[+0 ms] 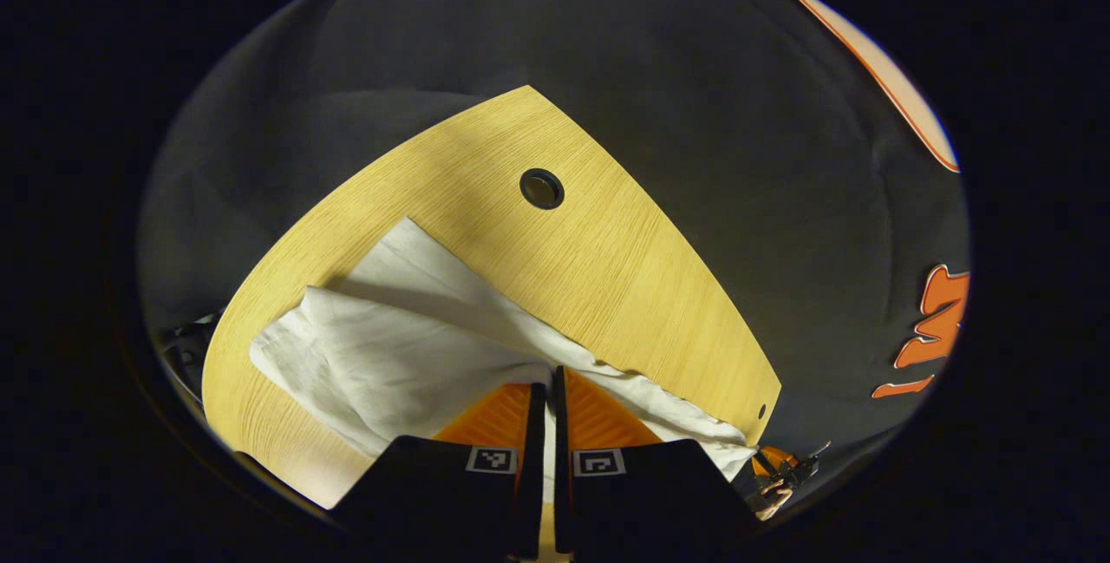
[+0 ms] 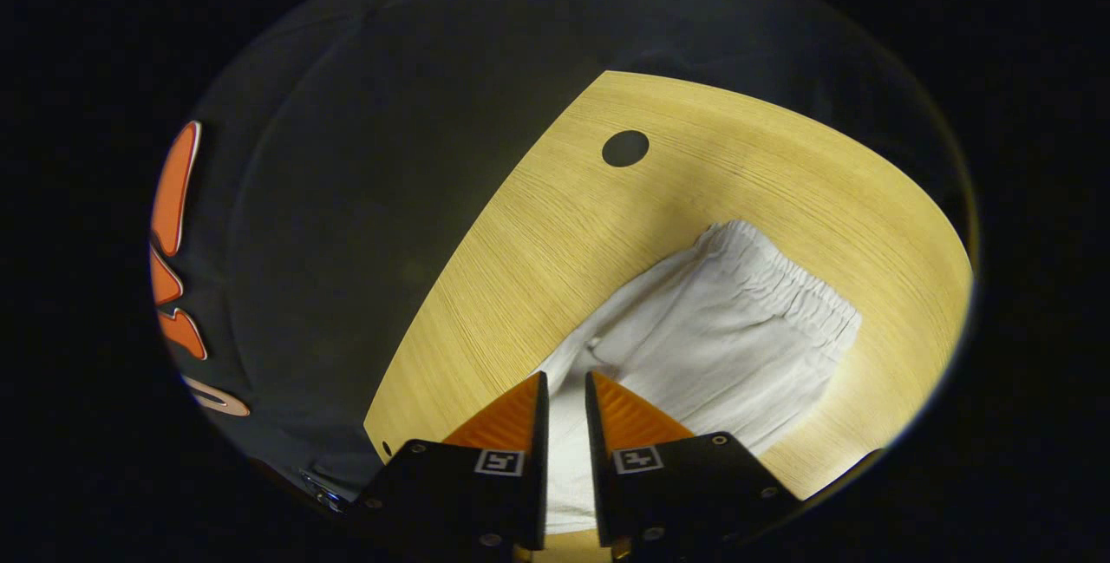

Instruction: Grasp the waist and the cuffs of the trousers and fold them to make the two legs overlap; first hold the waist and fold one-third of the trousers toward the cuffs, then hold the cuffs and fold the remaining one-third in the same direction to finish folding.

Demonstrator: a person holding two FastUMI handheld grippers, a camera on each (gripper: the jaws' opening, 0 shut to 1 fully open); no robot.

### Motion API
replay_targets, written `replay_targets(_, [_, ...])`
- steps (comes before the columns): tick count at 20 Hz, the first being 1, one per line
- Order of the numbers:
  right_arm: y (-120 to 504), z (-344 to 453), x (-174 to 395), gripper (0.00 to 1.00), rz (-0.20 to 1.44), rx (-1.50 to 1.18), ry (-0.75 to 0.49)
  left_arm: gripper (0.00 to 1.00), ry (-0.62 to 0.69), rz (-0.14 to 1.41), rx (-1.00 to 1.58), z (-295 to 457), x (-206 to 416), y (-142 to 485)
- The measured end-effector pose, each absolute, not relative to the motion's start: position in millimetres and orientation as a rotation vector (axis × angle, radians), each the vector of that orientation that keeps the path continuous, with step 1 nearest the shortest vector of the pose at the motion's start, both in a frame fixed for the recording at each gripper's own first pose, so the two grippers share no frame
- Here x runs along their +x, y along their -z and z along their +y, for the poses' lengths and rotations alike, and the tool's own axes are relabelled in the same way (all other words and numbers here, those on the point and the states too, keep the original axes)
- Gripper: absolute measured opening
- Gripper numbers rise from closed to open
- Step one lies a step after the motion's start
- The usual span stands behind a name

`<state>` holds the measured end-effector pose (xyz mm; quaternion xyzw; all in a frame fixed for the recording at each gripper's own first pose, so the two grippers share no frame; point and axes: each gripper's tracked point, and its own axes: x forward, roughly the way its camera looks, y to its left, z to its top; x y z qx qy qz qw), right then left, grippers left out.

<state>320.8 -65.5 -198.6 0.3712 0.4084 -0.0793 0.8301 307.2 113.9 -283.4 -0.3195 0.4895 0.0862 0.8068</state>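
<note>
Done: white cotton trousers (image 2: 720, 329) lie lengthwise, legs apparently overlapped, elastic waist (image 2: 785, 285) at 2 o'clock.
Left: both thirds folds.
Left gripper (image 1: 550, 391): clenched on trouser cloth.
Right gripper (image 2: 565, 385): narrow gap, grip uncertain.

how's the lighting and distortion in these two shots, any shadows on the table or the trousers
Left gripper view: fisheye bends the table edges into curves; a broad shadow darkens its far-left part, and a fold shadow crosses the trousers. Right gripper view: same bowing; the table is evenly lit, the trousers bright with soft shading under the waistband. Both stay sharp, no glare.
</note>
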Motion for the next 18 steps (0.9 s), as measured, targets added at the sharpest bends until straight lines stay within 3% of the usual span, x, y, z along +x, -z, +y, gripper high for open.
replay_targets(1, [196.0,-66.9,318.6,0.34,0.865,0.786,0.165,0.10,-0.173,1.045,-0.681,114.0,306.1,280.9])
replay_targets(2, [194.2,-67.0,316.4,0.57,0.862,0.779,0.161,0.36,-0.171,1.040,-0.672,115.7,305.4,280.4])
replay_targets(3, [193.1,-65.9,313.2,0.52,0.862,0.765,0.158,0.36,-0.176,1.030,-0.665,118.8,306.5,279.7])
replay_targets(4, [192.0,-66.0,309.5,0.65,0.864,0.747,0.159,0.42,-0.173,1.024,-0.669,118.3,304.5,276.5])
replay_targets(6, [194.7,-63.4,300.1,0.79,0.870,0.726,0.159,0.87,-0.182,1.029,-0.662,121.5,295.2,276.9])
replay_targets(7, [194.3,-58.4,293.6,0.84,0.869,0.730,0.151,0.91,-0.178,1.029,-0.657,123.7,288.6,272.3])
replay_targets(8, [194.6,-54.0,287.9,0.99,0.867,0.737,0.142,0.87,-0.172,1.026,-0.650,124.6,281.9,271.1])
replay_targets(9, [193.6,-51.3,280.1,0.92,0.865,0.742,0.137,0.93,-0.172,1.024,-0.636,127.6,274.6,269.4])
replay_targets(10, [193.1,-47.6,273.0,0.99,0.861,0.744,0.131,0.99,-0.174,1.021,-0.613,132.2,265.3,266.8])
replay_targets(15, [177.7,-39.4,229.9,0.99,0.808,0.730,0.115,1.00,-0.096,0.973,-0.579,127.7,229.0,237.6])
replay_targets(16, [175.4,-38.0,218.5,0.99,0.800,0.735,0.114,0.96,-0.074,0.960,-0.567,126.3,223.1,228.5])
replay_targets(18, [166.1,-41.4,195.9,0.99,0.768,0.748,0.122,1.00,-0.028,0.909,-0.518,125.1,217.1,206.3])
